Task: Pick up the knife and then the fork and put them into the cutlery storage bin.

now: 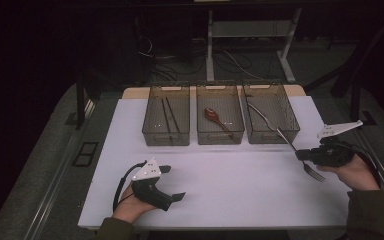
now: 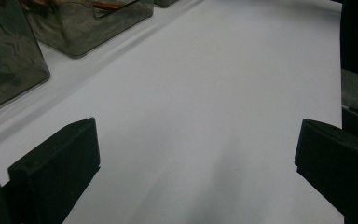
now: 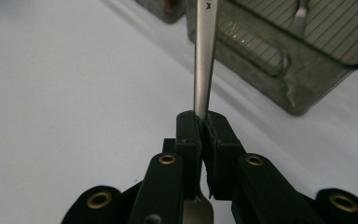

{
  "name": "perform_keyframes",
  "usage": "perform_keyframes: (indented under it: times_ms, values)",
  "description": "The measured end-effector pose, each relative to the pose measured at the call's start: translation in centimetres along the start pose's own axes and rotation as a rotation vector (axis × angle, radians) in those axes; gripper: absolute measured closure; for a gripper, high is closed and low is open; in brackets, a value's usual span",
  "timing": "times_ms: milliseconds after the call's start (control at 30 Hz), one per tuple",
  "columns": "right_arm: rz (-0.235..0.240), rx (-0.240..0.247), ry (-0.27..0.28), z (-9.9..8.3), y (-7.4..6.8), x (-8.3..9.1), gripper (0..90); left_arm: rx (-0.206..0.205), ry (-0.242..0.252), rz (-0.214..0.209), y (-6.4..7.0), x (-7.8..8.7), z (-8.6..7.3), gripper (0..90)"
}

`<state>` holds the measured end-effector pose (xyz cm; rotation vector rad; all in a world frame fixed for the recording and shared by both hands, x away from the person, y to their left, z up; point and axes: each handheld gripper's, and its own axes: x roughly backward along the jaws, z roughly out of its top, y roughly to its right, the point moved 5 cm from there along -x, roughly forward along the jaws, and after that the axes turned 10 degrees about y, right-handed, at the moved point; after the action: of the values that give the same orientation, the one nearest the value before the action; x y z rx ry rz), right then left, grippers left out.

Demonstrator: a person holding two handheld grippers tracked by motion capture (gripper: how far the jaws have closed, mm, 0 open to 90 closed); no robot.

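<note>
A: Grippers, two. State?
B: The right gripper (image 3: 204,122) pinches one fork (image 3: 205,60) by its handle, above the table's (image 1: 230,180) right side, tines toward the person. The left gripper (image 1: 172,183) rests spread.
A: Bins?
B: Three: chopsticks bin (image 1: 166,134), spoon bin (image 1: 220,134), right bin (image 1: 272,131).

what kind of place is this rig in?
Likely a lab or data-collection workspace, not a kitchen: a white-topped table with three clear sorting bins, desk legs and loose cables on the dark floor behind, and a fork clamped in the right gripper.
</note>
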<state>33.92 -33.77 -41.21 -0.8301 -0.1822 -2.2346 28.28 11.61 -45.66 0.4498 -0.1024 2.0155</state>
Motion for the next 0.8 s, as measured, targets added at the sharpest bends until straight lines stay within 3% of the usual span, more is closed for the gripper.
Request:
perform_keyframes:
  times_ms: [300,800]
  values:
    - [-0.035,-0.027,0.072,2.4,0.3,0.2,84.7,-0.006,-0.002,-0.002,-0.1,-0.2,-0.2,0.0]
    - [-0.096,-0.064,0.164,6.0,1.8,-0.7,84.7,-0.003,-0.011,0.001,-0.9,-0.3,-0.5,0.0]
